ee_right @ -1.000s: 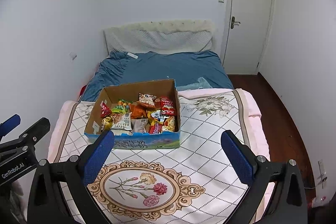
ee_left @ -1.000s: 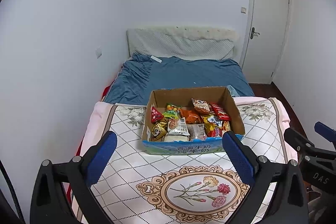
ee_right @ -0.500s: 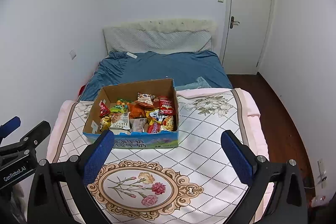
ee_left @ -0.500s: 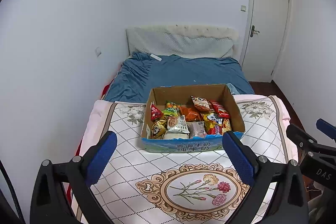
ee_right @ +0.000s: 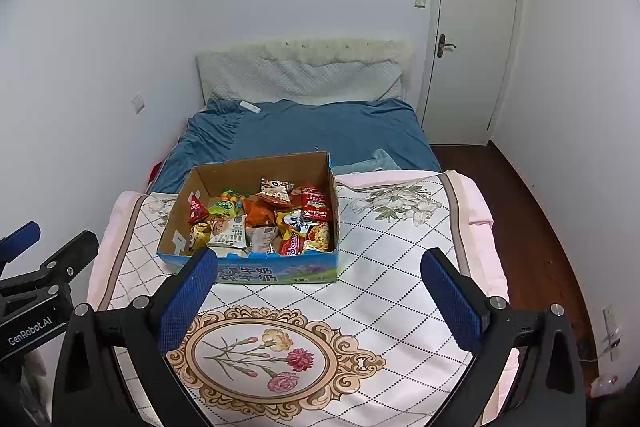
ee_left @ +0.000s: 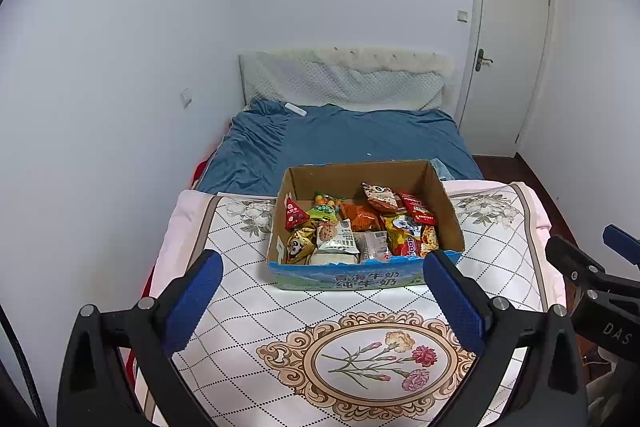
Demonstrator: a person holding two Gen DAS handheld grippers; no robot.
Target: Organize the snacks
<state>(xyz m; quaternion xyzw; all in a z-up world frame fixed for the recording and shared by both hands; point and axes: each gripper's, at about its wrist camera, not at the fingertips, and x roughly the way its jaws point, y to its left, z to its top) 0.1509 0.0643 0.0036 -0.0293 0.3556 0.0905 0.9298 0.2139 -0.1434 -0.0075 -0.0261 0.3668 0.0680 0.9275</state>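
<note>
An open cardboard box point(ee_left: 450, 215) point(ee_right: 182, 207) with a blue printed front stands on the quilt in the middle of the bed. Several snack packets point(ee_left: 360, 227) point(ee_right: 264, 223) fill it: red, orange, yellow, green and white ones. My left gripper point(ee_left: 324, 301) hangs open above the quilt, well short of the box, with nothing between its blue pads. My right gripper point(ee_right: 320, 301) is open too, equally far back and empty. Each gripper shows at the edge of the other's view.
A pink-edged quilt point(ee_left: 360, 347) point(ee_right: 400, 267) with a flower medallion covers the near half of the bed. Beyond the box lie a blue sheet point(ee_left: 340, 139), a white remote point(ee_left: 296, 110) and a pale headboard. A white door point(ee_right: 468, 39) and dark wood floor point(ee_right: 532, 227) are on the right.
Both views have shifted slightly, so the box sits a little higher and nearer in frame. The grippers stay open and nothing in the box has moved.
</note>
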